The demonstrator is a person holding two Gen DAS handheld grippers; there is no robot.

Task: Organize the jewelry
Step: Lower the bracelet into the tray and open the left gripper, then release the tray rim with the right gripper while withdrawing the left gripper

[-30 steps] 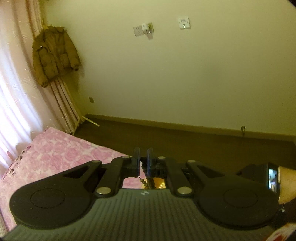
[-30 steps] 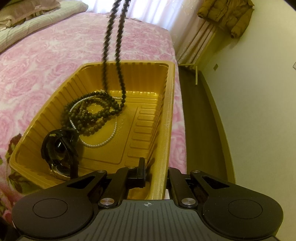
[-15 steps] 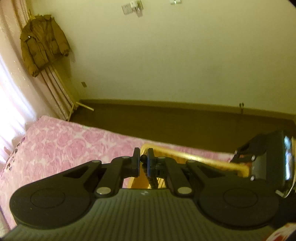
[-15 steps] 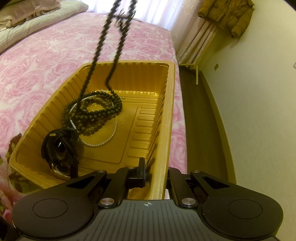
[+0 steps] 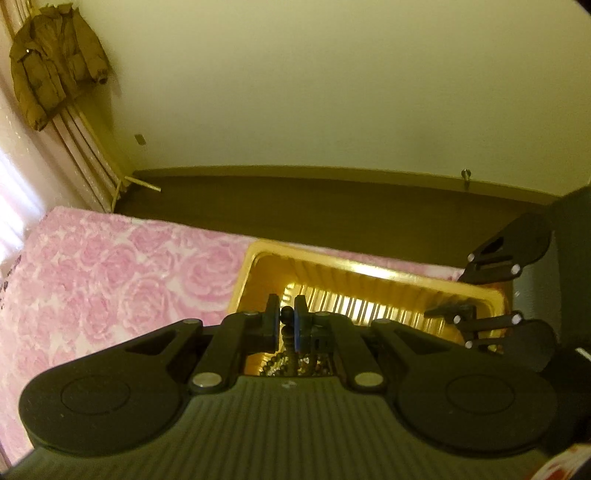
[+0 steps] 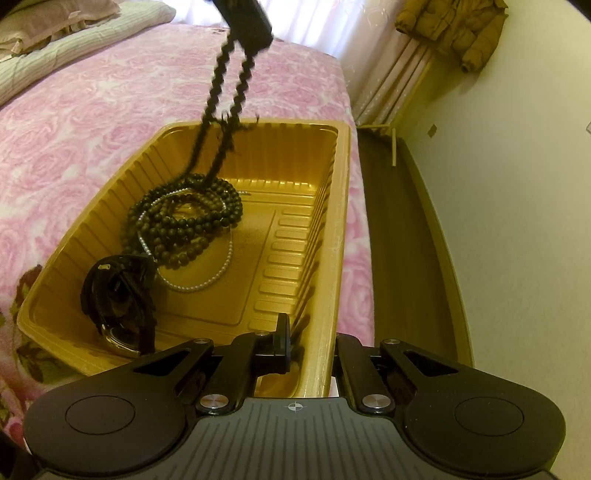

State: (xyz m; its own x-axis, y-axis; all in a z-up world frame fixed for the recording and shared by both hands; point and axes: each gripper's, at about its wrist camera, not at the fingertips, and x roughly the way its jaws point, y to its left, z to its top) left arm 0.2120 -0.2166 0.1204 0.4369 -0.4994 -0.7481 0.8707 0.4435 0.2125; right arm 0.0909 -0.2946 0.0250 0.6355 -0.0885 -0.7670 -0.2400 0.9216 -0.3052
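Observation:
A gold plastic tray [image 6: 334, 206] lies on the pink rose bedspread [image 6: 110, 110]; it also shows in the left wrist view [image 5: 369, 269]. My left gripper [image 5: 286, 321] is shut on a dark bead necklace [image 5: 286, 315] and holds it above the tray. In the right wrist view the left gripper [image 6: 245, 22] shows at the top, the necklace [image 6: 221, 110] hangs from it, and the lower end is coiled in the tray. A white pearl strand [image 6: 207, 280] and a black watch [image 6: 118, 295] lie in the tray. My right gripper [image 6: 310, 343] grips the tray's near right rim.
The tray sits at the bed's edge beside a dark wooden floor [image 6: 399, 240]. A brown jacket [image 5: 55, 66] hangs by the pink curtains [image 5: 22, 147]. Folded bedding [image 6: 74, 29] lies at the far left of the bed.
My left gripper has come down toward the tray with the bead necklace; more of the necklace now lies coiled in the tray. The right gripper has not moved.

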